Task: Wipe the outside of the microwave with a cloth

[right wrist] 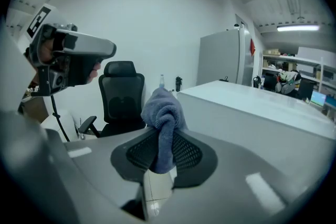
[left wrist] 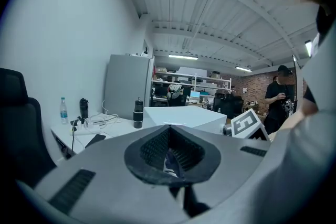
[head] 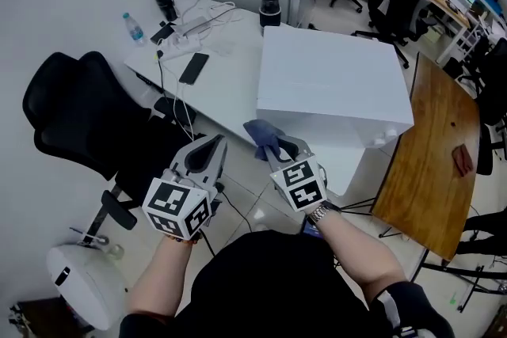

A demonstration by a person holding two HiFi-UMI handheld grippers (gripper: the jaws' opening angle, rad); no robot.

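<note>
A blue-grey cloth hangs bunched between the jaws of my right gripper, which is shut on it. In the right gripper view the cloth sticks up out of the pads, just short of a large plain white box. That box stands on the white table, and I see no door or panel on it. My left gripper is held beside the right one, off the table's front edge, shut with nothing in it. In the left gripper view its pads stand together.
A black office chair stands to the left of the table. On the table lie a phone, cables with a power strip, a water bottle and a black flask. A wooden table is to the right. A person stands far off.
</note>
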